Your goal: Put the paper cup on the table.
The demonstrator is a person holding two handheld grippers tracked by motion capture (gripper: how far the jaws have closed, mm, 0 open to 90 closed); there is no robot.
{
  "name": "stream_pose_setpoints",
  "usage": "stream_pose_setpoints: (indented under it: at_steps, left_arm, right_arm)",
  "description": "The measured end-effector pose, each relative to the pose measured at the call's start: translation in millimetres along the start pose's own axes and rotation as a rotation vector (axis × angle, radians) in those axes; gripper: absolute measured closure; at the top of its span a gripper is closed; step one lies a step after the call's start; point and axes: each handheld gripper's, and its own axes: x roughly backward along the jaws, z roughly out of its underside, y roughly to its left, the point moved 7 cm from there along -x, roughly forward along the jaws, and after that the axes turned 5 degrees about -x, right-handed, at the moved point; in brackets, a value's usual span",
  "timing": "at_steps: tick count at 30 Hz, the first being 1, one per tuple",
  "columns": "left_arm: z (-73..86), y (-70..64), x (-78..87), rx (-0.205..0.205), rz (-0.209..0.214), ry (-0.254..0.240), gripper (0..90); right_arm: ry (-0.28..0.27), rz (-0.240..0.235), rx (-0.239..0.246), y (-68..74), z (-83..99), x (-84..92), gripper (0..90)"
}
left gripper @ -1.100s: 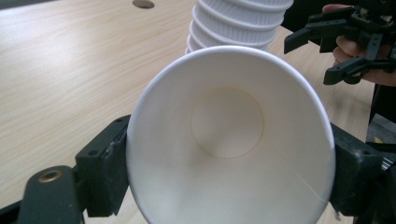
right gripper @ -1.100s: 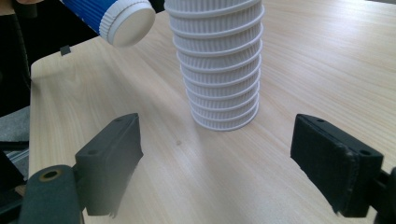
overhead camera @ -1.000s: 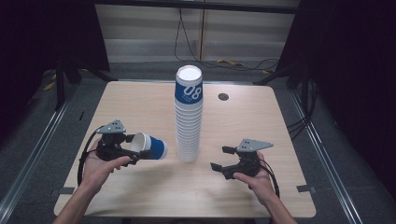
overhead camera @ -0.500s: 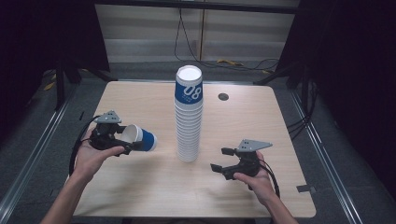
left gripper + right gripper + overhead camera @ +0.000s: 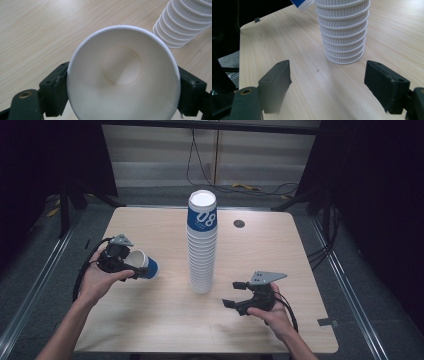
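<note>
Holding a single blue-and-white paper cup [image 5: 141,266] on its side in my left gripper [image 5: 131,270], I work at a pale wooden bench [image 5: 150,320] seen from above, the cup well left of the tall stack of white ribbed paper cups [image 5: 201,245], whose top cup bears a blue band. My right gripper [image 5: 235,294] hovers low, right of the stack's foot, jaws partly apart and holding nothing; they have just been closing.

Looking along my left gripper [image 5: 120,105], the cup's white mouth [image 5: 122,75] faces the lens, both black jaws pressed against its sides just below the rim, the stack's ribbed base [image 5: 175,30] beyond at upper right.

From my right gripper [image 5: 329,82], the jaws frame bare bench, the stack's base [image 5: 343,37] standing ahead, apart from them.

Risk, as I judge it: squeezing harder could buckle the thin cup wall, and a careless sweep of either gripper could topple the tall stack.
</note>
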Motion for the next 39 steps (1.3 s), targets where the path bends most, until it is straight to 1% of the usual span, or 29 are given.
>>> stream_pose_setpoints:
  at_steps: [1,2,3,6,7,8,9,11,13,14,16,18,20,22,23,24,25,27,28,29,30,32,33,36,39]
  left_arm:
    - [0.5,1.3,-0.8,0.000,-0.005,0.009,15.8]
    - [2.3,0.0,-2.9,0.004,0.001,0.034,15.8]
    - [4.1,-0.4,-4.7,-0.015,0.000,0.065,15.8]
    - [6.5,2.9,-9.0,-0.034,-0.012,0.119,15.7]
    - [5.3,5.2,-9.8,-0.027,-0.023,0.114,15.7]
    - [4.0,7.0,-10.5,-0.012,-0.025,0.108,15.7]
    - [3.2,9.0,-10.7,-0.005,-0.021,0.113,15.7]
    - [2.1,12.0,-12.4,-0.003,-0.021,0.133,15.7]
    - [0.4,14.4,-14.5,-0.004,-0.036,0.147,15.7]
    - [-1.0,14.6,-14.9,-0.006,-0.036,0.149,15.7]
    - [-3.5,14.7,-17.1,0.001,-0.036,0.161,15.7]
    - [-4.7,14.3,-19.8,0.000,-0.031,0.184,15.7]
    - [-6.1,13.7,-22.9,-0.014,-0.052,0.212,15.7]
    - [-8.5,11.5,-27.5,-0.034,-0.039,0.245,15.6]
    - [-9.2,10.1,-29.5,-0.028,-0.042,0.257,15.6]
    - [-10.8,10.1,-32.4,-0.053,-0.070,0.275,15.5]
    - [-11.3,9.3,-34.4,-0.061,-0.077,0.285,15.4]
    - [-11.6,4.4,-40.2,-0.064,-0.047,0.305,15.3]
    - [-11.4,2.7,-43.5,-0.063,-0.033,0.323,15.2]
    - [-11.4,2.4,-45.7,-0.066,-0.037,0.332,15.0]
    - [-12.2,2.3,-48.4,-0.070,-0.044,0.337,14.9]
    - [-14.2,1.8,-50.8,-0.069,-0.037,0.330,14.3]
    - [-15.0,1.8,-52.4,-0.079,-0.038,0.331,14.0]
    - [-17.1,1.0,-55.5,-0.083,-0.032,0.332,13.4]
    - [-16.2,2.0,-57.2,-0.073,-0.023,0.315,13.0]
  right_arm:
    - [-0.003,0.001,0.001,0.3,-0.4,0.4,21.1]
    - [-0.004,0.002,-0.001,0.9,-0.9,1.0,20.9]
    - [-0.005,0.003,0.001,1.6,-1.3,1.5,20.9]
    - [-0.003,-0.002,-0.002,2.1,-1.1,0.5,21.8]
    - [-0.001,0.007,-0.003,1.3,-0.7,-0.3,21.1]
    - [0.002,0.010,-0.005,0.7,-0.5,-1.0,20.1]
    - [0.002,0.015,-0.004,-0.2,-0.3,-1.5,20.0]
    - [0.000,0.025,-0.006,-1.3,-0.3,-1.3,19.9]
    - [-0.003,0.030,-0.012,-2.0,-0.5,0.0,19.7]
    - [-0.002,0.031,-0.011,-2.3,-0.5,0.5,19.1]
    - [-0.001,0.035,-0.006,-2.5,-0.2,0.9,18.9]
    - [0.004,0.037,-0.003,-2.4,0.7,0.7,18.9]
    - [0.007,0.037,-0.001,-2.2,1.4,0.1,18.9]
    - [0.007,0.035,-0.001,-1.6,1.6,-0.6,18.9]
    - [0.009,0.034,0.000,-1.5,1.7,-0.9,19.0]
    - [0.008,0.037,0.002,-1.7,1.7,-1.1,19.1]
    - [0.009,0.038,0.003,-1.3,1.8,-1.3,19.1]
    - [0.013,0.039,0.010,-0.1,2.4,-1.4,19.6]
    - [0.012,0.040,0.012,0.5,2.5,-1.5,19.8]
    - [0.013,0.038,0.012,0.8,2.6,-1.7,19.9]
    - [0.011,0.039,0.012,0.7,2.6,-1.8,19.9]
    - [0.011,0.039,0.016,1.1,2.6,-1.9,19.9]
    - [0.010,0.039,0.017,1.5,2.6,-1.8,19.9]
    - [0.005,0.039,0.019,1.9,2.0,-1.0,19.9]
    - [0.004,0.041,0.016,1.0,1.8,-0.6,19.7]
